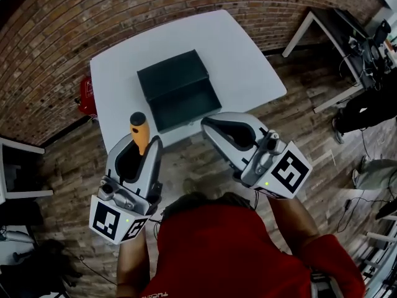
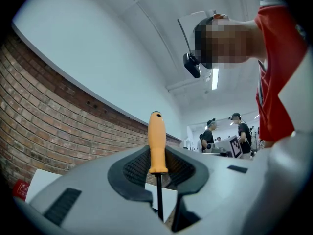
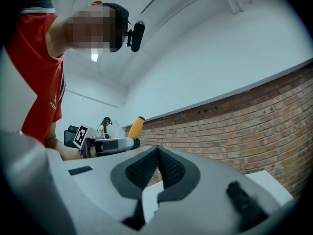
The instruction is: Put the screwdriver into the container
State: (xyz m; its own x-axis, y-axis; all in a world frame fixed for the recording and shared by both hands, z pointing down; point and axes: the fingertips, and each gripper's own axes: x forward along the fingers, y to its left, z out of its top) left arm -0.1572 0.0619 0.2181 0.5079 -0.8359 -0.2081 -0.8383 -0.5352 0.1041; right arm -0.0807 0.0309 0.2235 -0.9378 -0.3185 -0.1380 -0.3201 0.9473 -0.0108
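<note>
Before the open container [image 1: 178, 92], left gripper [image 1: 142, 144] pinches screwdriver [image 1: 139, 131]; right gripper [image 1: 209, 125] pressed together.

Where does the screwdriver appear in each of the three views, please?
Head view: lower left, the screwdriver pokes up from the left gripper.
Left gripper view: centre, handle upright, shaft clamped between the jaws.
Right gripper view: left of centre, orange handle only.
Shared landmark: the brick wall.

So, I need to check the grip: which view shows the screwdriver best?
Left gripper view: the screwdriver stands upright between the fingers, handle and shaft both visible. Head view shows only the orange handle; right gripper view just its far-off end.
</note>
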